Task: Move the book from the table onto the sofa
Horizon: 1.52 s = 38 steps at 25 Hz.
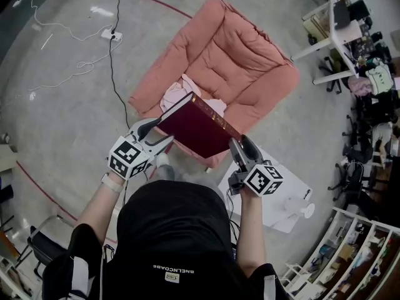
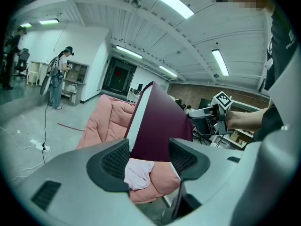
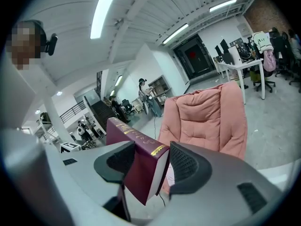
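Left gripper (image 1: 159,139) is clamping the lower corner of the maroon hardback book (image 1: 197,129), jaws closing on both covers. The book is hanging tilted in the air, over the front edge of the pink sofa (image 1: 240,58) and a pale pink cloth (image 1: 180,92). Right gripper (image 1: 239,147) is pinching the opposite end at the gilt-lettered spine, above the white table (image 1: 286,194).

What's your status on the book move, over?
Both shut on book: left gripper and right gripper, opposite ends. Book airborne, tilted, over sofa front edge. Pale cloth on seat beneath.
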### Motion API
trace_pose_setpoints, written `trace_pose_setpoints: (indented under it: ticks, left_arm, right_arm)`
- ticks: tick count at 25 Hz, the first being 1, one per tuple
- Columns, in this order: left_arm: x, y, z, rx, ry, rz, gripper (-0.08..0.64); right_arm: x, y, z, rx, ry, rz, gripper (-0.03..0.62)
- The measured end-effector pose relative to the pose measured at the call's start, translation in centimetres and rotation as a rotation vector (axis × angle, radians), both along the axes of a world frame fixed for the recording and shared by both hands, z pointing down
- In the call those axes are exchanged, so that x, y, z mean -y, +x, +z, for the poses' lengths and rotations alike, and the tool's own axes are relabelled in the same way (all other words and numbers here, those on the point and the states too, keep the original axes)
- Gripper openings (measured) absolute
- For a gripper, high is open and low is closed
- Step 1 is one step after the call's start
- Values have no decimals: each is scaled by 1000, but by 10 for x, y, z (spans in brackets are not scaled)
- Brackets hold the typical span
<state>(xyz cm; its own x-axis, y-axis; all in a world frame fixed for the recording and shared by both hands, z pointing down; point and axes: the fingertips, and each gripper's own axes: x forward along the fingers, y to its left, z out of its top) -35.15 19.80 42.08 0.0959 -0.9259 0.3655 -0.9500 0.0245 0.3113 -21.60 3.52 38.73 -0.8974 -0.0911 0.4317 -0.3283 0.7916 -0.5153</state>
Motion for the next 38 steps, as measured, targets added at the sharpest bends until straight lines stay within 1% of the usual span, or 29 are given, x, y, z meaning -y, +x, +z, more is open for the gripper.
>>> trace_pose_setpoints:
  ticks: [5, 10, 19, 28, 38]
  left_arm:
    - [-11, -12, 4, -13, 1, -16, 258]
    - [-14, -23, 5, -12, -1, -26, 258]
    - [-14, -42, 12, -19, 0, -73, 258]
    - [8, -44, 23, -27, -21, -130, 258]
    - [54, -47, 41, -47, -60, -208, 258]
  right_arm:
    - [-6, -18, -1, -2, 6, -20, 250]
    - [-8, -31, -1, -7, 8, -39, 250]
    - [-4, -57, 4, -19, 10, -88, 250]
    - [24, -69, 15, -31, -5, -151, 250]
    - [76, -84, 32, -52, -30, -232, 250]
